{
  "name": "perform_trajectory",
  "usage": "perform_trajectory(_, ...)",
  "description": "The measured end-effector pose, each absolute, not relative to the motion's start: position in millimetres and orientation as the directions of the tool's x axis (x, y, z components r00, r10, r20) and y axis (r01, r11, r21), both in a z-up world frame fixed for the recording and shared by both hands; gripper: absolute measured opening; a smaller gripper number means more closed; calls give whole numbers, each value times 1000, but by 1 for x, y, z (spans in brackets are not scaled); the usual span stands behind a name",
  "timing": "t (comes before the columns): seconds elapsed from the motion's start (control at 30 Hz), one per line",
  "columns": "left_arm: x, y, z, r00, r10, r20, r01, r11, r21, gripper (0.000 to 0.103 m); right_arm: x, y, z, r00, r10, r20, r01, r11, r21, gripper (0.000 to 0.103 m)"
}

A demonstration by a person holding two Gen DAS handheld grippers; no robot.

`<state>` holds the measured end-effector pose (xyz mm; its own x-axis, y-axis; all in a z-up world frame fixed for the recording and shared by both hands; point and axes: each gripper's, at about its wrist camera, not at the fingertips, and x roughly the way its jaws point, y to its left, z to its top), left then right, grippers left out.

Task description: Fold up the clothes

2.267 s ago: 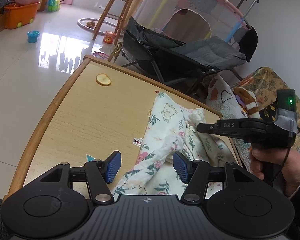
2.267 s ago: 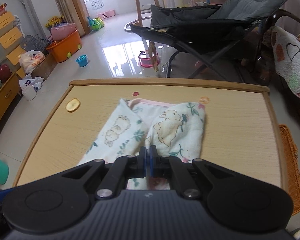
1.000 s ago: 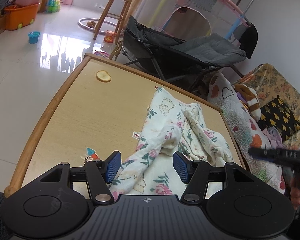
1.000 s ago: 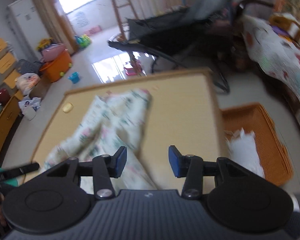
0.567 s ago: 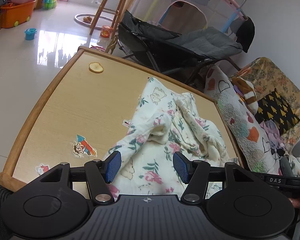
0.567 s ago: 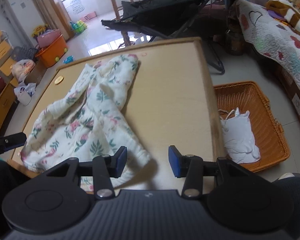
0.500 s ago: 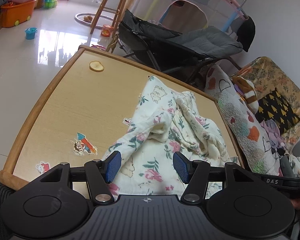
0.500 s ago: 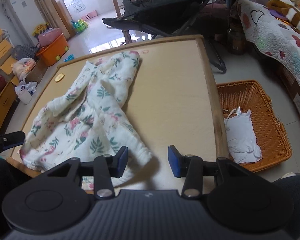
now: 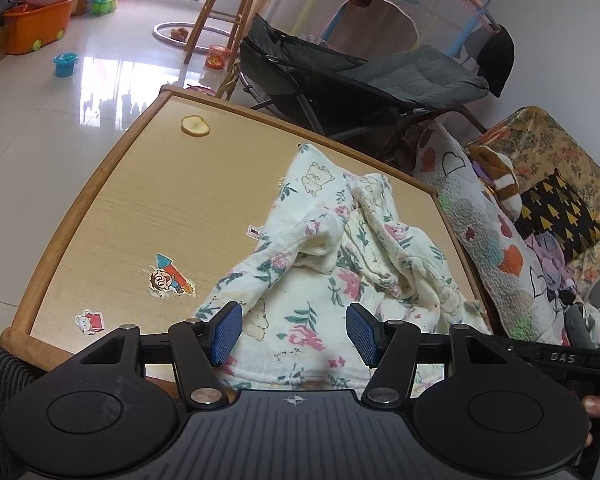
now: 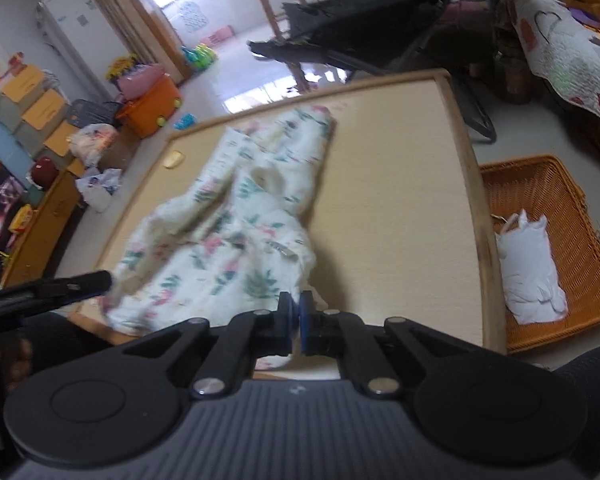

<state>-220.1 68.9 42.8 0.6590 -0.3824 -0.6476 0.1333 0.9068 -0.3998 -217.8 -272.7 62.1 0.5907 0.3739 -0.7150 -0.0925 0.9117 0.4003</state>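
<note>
Gripping the hem to spread the garment

Right tool (image 10: 295, 317) had just pressed together on the crumpled white floral cotton garment (image 10: 228, 236); left tool (image 9: 293, 334) hovered spread above it.

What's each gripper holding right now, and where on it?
Right gripper: fingers have just closed on the near hem of the floral garment. Left gripper: open above the cloth, holding nothing.

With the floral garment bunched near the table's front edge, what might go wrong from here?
The right gripper, jaws just closed, seems to pinch only the floral garment corner; it may slip out. The left gripper is open over the hem, so a one-sided pull could drag cloth off the table edge.
</note>
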Motion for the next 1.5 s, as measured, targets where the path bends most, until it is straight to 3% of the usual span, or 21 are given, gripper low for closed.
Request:
perform_trajectory(0.33, -225, 72, 45, 670, -399, -626, 134, 895, -426, 60, -234, -232, 109, 558, 414, -719, -237, 910, 340, 4)
perform_trajectory(0.53, -228, 74, 47, 678, -407, -612, 137, 888, -439, 60, -221, -193, 102, 508, 403, -761, -326, 908, 263, 4)
perform_trajectory(1.1, -231, 83, 53, 691, -412, -594, 131, 879, -458, 60, -197, -142, 56, 360, 410, -838, -392, 881, 263, 4)
perform_trajectory(1.5, -227, 83, 52, 686, -410, -601, 129, 881, -455, 60, -205, -146, 55, 323, 458, -829, -434, 850, 300, 10)
